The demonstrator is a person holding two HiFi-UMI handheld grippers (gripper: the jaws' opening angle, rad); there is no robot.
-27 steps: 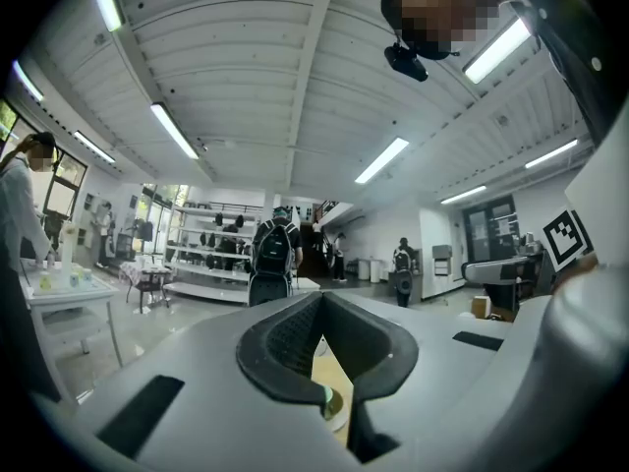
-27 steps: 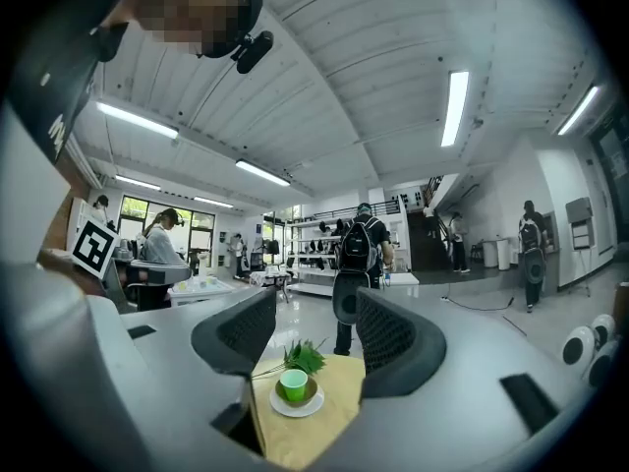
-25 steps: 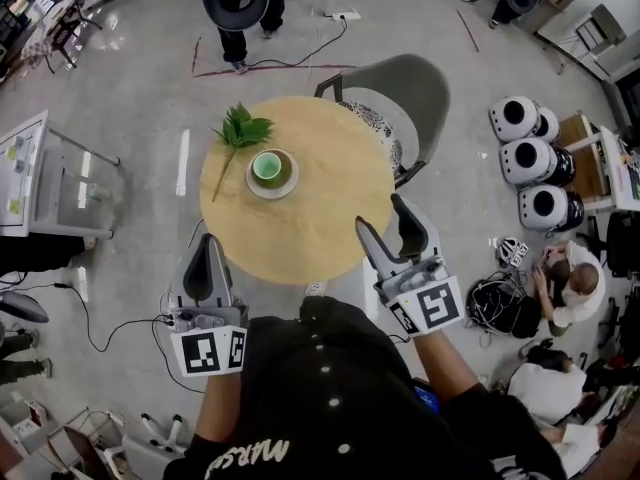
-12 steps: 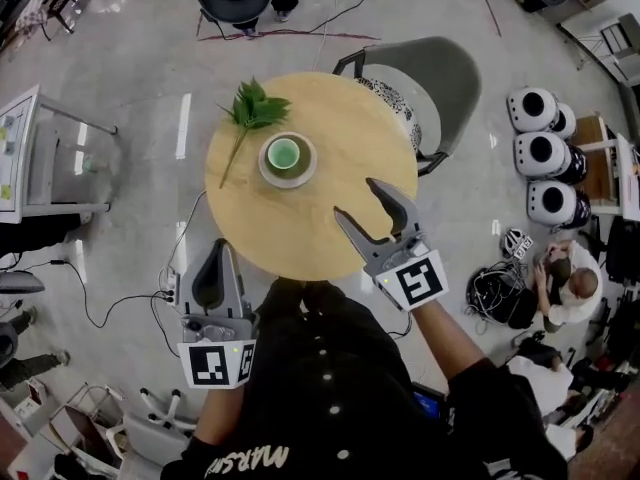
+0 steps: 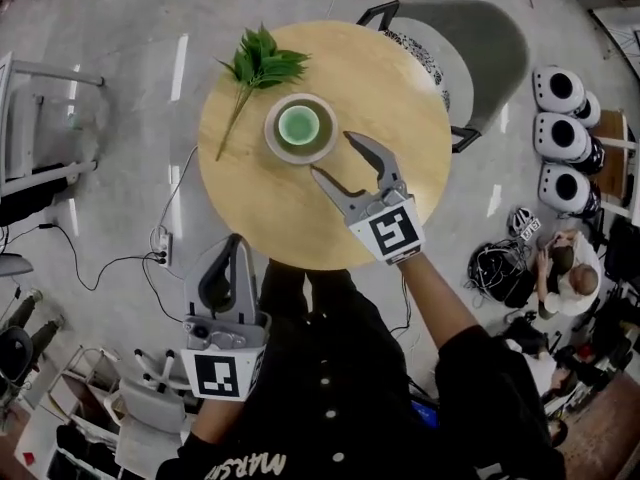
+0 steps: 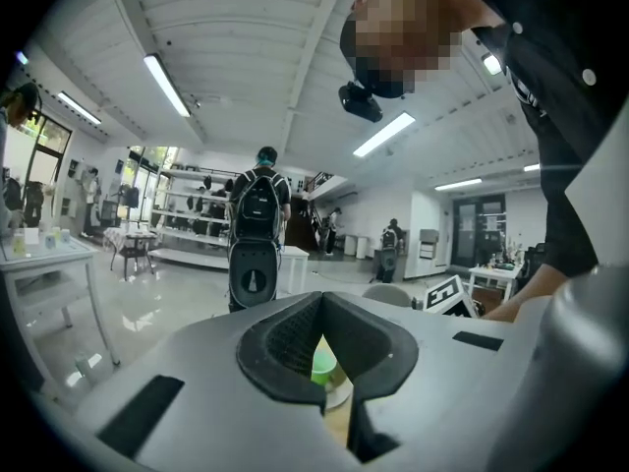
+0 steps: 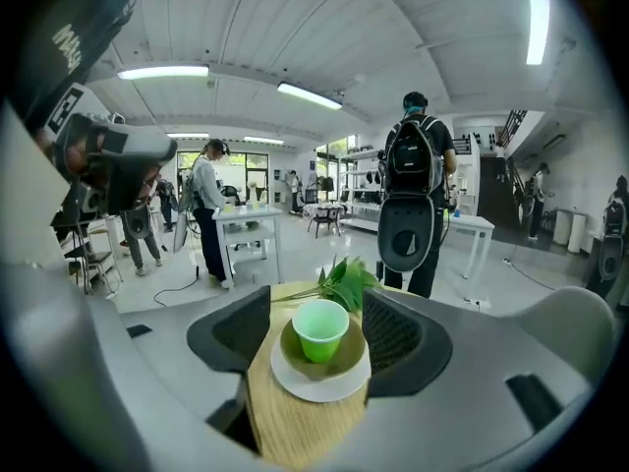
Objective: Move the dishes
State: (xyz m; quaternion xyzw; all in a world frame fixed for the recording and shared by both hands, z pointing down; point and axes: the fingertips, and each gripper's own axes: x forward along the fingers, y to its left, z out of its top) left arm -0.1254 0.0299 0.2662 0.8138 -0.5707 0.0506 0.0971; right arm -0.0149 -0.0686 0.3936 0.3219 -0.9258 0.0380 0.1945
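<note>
On the round wooden table [image 5: 400, 108] stands a green cup [image 5: 299, 124] in an olive saucer on a white plate [image 5: 274, 144]. A leafy green sprig [image 5: 258, 63] lies beside it at the far left. My right gripper [image 5: 330, 155] is over the table just short of the plate, open, and its jaws have just been opening with nothing gripped. In the right gripper view the cup [image 7: 320, 328] and plate [image 7: 319, 377] show between the pads [image 7: 236, 332]. My left gripper [image 5: 235, 243] hangs shut and empty off the table's near edge. It [image 6: 319, 347] points at the cup [image 6: 322, 365].
A grey chair [image 5: 480, 48] stands at the table's far right. White round units [image 5: 562, 128] line the floor at right, near a seated person [image 5: 560, 263]. Cables [image 5: 120, 263] trail on the floor at left. A person with a backpack [image 7: 418, 175] stands beyond the table.
My right gripper has come forward and down over the table toward the plate, jaws spread wider. My left gripper has sunk a little beside the table's near edge, still shut.
</note>
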